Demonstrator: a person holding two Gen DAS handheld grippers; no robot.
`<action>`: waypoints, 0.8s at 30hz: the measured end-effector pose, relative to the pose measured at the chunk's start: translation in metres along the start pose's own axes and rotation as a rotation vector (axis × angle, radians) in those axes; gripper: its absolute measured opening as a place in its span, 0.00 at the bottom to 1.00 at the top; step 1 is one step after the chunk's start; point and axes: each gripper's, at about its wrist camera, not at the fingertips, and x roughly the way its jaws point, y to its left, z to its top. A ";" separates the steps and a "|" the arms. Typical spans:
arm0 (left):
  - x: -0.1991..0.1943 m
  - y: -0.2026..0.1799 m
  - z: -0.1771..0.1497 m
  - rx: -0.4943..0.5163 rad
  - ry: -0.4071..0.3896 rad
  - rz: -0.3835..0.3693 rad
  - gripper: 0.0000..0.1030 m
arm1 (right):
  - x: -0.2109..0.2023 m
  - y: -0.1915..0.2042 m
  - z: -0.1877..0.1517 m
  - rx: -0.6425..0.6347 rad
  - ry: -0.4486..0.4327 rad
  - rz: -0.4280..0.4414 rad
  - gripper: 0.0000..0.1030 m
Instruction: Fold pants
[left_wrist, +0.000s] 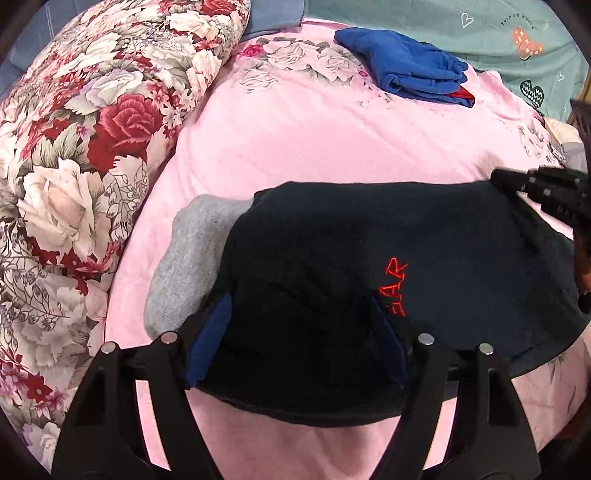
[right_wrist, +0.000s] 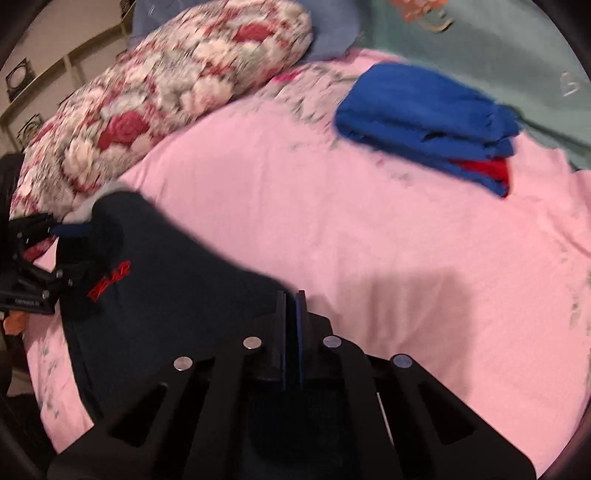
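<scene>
A pink bed (left_wrist: 314, 140) carries dark folded pants (left_wrist: 406, 266) at its near edge, floral quilt (left_wrist: 74, 147) beside them, folded blue clothes (left_wrist: 413, 70) beyond. The left gripper (left_wrist: 295, 343) stands wide, its fingers (left_wrist: 208, 339) straddling the pants' thick fold. The right gripper (right_wrist: 291, 314) is closed at the pants' other end, whether pinching cloth is unclear.

The left tongs (left_wrist: 295, 343) point steeply downward with their jaws spread wide, one blue-padded finger (left_wrist: 207, 343) on each side of a dark fold of the pants (left_wrist: 424, 240), the pads not visibly pressing it. The right tongs (right_wrist: 291, 306) also tilt downward, jaws drawn fully together, their tips at the edge of the same garment; whether cloth is pinched cannot be told.
</scene>
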 end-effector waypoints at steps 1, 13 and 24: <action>0.000 0.001 0.000 -0.006 0.003 -0.006 0.74 | -0.004 -0.001 0.000 0.006 -0.022 -0.025 0.00; -0.027 -0.004 -0.004 0.002 -0.078 -0.037 0.88 | -0.035 -0.012 -0.026 0.176 -0.045 0.115 0.30; -0.021 -0.006 -0.004 -0.001 -0.081 -0.008 0.88 | -0.126 -0.115 -0.172 0.616 -0.011 -0.185 0.47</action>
